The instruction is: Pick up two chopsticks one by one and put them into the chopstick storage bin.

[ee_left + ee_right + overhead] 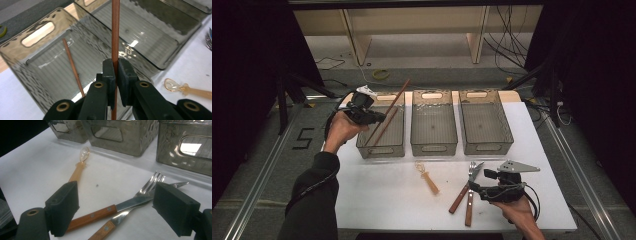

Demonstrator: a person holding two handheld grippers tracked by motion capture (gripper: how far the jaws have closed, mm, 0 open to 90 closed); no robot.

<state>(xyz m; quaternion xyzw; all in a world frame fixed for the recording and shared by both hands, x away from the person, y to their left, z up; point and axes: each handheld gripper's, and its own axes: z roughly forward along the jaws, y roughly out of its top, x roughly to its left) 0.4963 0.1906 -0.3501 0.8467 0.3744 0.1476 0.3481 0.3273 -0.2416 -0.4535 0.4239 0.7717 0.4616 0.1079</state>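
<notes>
One chopstick clamped (no labels readable).

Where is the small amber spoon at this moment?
In the high view the amber spoon lies on the white table, just in front of the middle bin, left of the fork and knife.

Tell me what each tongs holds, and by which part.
The left tongs clamp a chopstick low on its shaft, over the left bin. The right tongs are open and hold nothing.
</notes>
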